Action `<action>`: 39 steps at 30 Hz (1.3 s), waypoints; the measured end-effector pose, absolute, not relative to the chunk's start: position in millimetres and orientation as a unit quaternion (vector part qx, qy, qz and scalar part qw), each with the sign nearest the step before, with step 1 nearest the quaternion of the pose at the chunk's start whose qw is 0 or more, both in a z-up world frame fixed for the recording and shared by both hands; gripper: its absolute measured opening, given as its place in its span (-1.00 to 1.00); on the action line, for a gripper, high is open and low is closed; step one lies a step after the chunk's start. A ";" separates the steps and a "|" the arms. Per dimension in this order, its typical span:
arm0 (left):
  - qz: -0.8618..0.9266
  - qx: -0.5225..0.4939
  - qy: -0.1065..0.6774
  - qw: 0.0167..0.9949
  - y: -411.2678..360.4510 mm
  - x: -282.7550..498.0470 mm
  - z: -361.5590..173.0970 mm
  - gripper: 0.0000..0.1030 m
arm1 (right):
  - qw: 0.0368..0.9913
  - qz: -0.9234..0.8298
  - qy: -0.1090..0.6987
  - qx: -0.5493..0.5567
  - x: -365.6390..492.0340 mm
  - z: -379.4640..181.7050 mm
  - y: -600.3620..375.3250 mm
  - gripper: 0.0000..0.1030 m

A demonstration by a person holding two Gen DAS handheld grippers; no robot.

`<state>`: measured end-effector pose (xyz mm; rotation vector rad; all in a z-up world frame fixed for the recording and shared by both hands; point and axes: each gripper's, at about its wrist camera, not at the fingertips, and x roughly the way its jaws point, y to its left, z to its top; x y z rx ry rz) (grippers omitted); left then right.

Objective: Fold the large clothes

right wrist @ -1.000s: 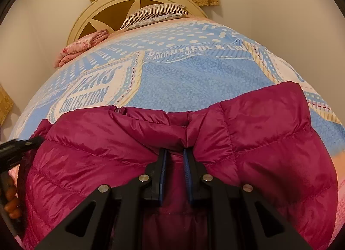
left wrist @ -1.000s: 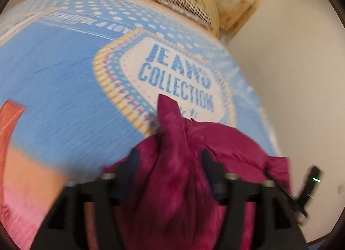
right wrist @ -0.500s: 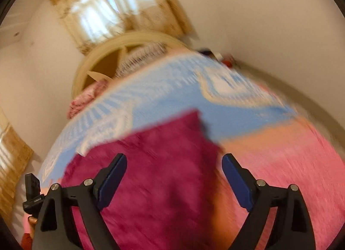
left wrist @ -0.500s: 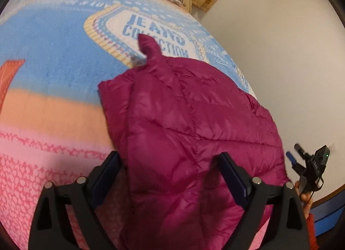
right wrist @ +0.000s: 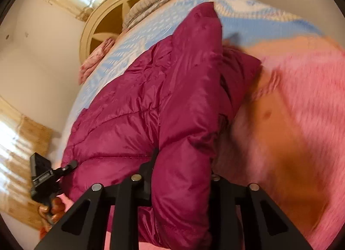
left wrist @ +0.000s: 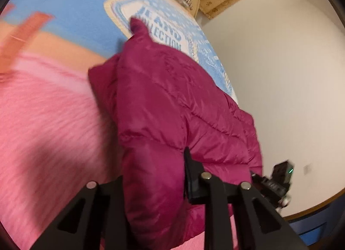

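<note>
A magenta quilted down jacket (left wrist: 172,107) lies folded on the bed, and it also shows in the right wrist view (right wrist: 155,103). My left gripper (left wrist: 153,176) is shut on the jacket's near left edge; a thick fold bulges between its fingers. My right gripper (right wrist: 181,170) is shut on the jacket's near right edge, with padded fabric bunched between its fingers. The right gripper's body shows at the right of the left wrist view (left wrist: 278,181); the left gripper's body shows at the left of the right wrist view (right wrist: 43,174).
The bed carries a blue, orange and pink printed cover (left wrist: 54,109). A striped pillow (right wrist: 146,8) and a pink folded cloth (right wrist: 94,55) lie by the cream headboard (right wrist: 99,32). White walls and curtains surround the bed.
Both grippers were open half a second ago, above the jacket. They have dropped to its near edge and closed on the fabric, one at each side.
</note>
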<state>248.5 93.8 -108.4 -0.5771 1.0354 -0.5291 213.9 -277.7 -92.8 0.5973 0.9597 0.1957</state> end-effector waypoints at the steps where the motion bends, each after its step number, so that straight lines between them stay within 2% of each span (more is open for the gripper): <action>1: -0.241 -0.254 0.477 0.806 100.4 232.2 -101.8 -0.53 | 0.834 0.107 0.465 0.277 206.6 -93.3 -270.1 -0.50; 6: -0.235 -0.271 0.485 0.798 147.8 161.9 -104.1 -0.49 | 0.813 0.184 0.492 0.253 157.1 -95.5 -241.7 -0.50; 8: -0.225 -0.282 0.485 0.797 162.9 136.2 -115.3 -0.38 | 0.809 0.192 0.493 0.254 138.2 -97.7 -241.6 -0.43; 10: -0.208 -0.279 0.476 0.808 172.5 122.3 -123.6 -0.10 | 0.822 0.180 0.481 0.246 123.7 -96.4 -246.6 -0.28; 13: -0.217 -0.306 0.448 0.811 181.0 114.6 -130.7 -0.05 | 0.841 0.132 0.461 0.249 105.8 -86.9 -266.5 0.07; 15: -0.221 -0.313 0.443 0.811 183.1 117.8 -130.5 0.00 | 0.864 0.064 0.443 0.230 94.2 -72.1 -276.1 0.11; 17: -0.205 -0.291 0.433 0.828 180.9 121.8 -123.3 0.13 | 0.902 -0.036 0.402 0.155 79.4 -46.4 -269.3 0.11; 18: -0.196 -0.277 0.424 0.840 177.8 125.2 -118.9 0.32 | 0.913 -0.060 0.383 0.124 75.3 -36.2 -262.9 0.10; 19: -0.188 -0.262 0.412 0.852 175.4 128.8 -114.4 0.56 | 0.927 -0.071 0.357 0.092 71.2 -24.2 -251.1 0.01; 21: -0.179 -0.248 0.397 0.866 166.8 139.5 -111.0 0.71 | 0.943 -0.025 0.326 0.063 75.2 -7.2 -214.8 -0.19; 25: -0.166 -0.267 0.396 0.863 158.5 154.0 -117.9 0.71 | 0.935 0.091 0.344 0.008 121.8 -13.8 -113.2 -0.93; 30: -0.160 -0.347 0.366 0.849 172.0 129.6 -126.9 0.71 | 0.922 0.121 0.366 0.031 146.7 -52.2 -59.1 -0.96; 34: -0.142 -0.344 0.348 0.861 172.0 106.4 -131.3 0.71 | 0.903 0.115 0.403 0.097 162.2 -99.3 -63.7 -1.00; 39: -0.148 -0.354 0.329 0.863 149.8 104.9 -131.1 0.72 | 0.908 0.106 0.386 0.122 161.4 -110.3 -60.6 -1.00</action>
